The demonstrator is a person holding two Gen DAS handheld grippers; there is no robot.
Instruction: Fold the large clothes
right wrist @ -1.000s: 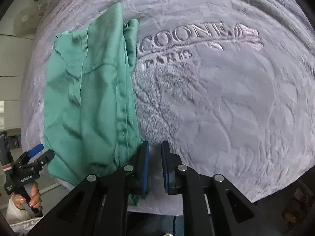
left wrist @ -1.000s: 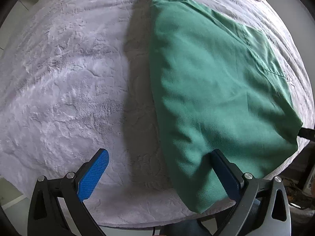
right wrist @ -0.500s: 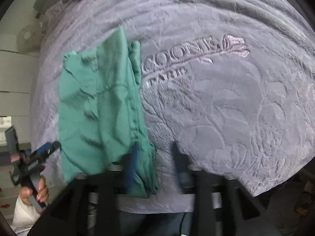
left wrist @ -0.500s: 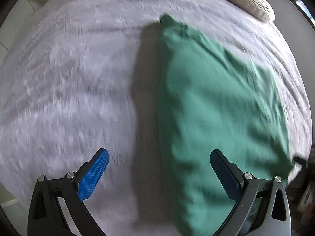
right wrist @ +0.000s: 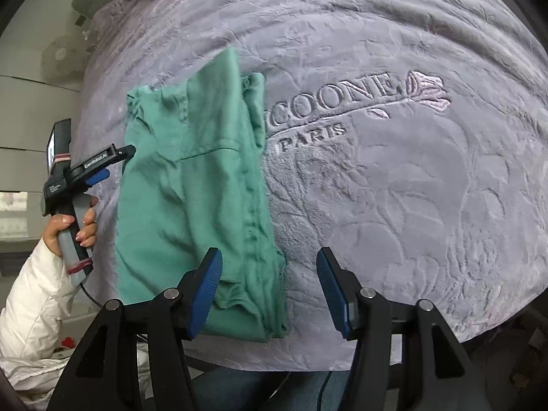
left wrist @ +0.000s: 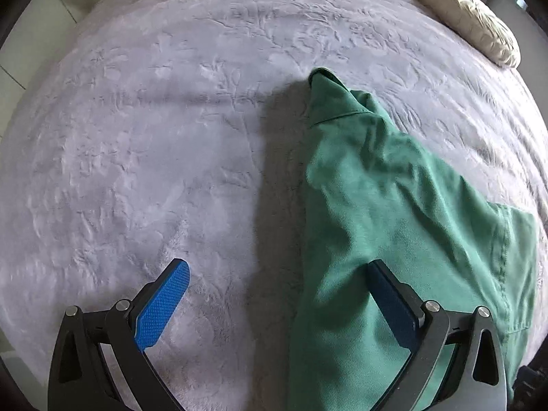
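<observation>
On the bed: the green garment [right wrist: 191, 185] lies in a long folded strip on the grey blanket [right wrist: 394, 205], its near end at the bed's edge.
Left gripper [left wrist: 277, 304]: mine, spread wide, holding nothing, one finger over the cloth.
Right gripper [right wrist: 269, 287]: also spread, empty, just above the near hem.
Next fold: I judge I should pinch both near corners evenly and carry them to the far end.
Risk: the loose layers may slide apart.

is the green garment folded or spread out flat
Folded. The green garment lies on the grey blanket as a narrow strip with layers doubled over, overlapping edges along its right side.
</observation>
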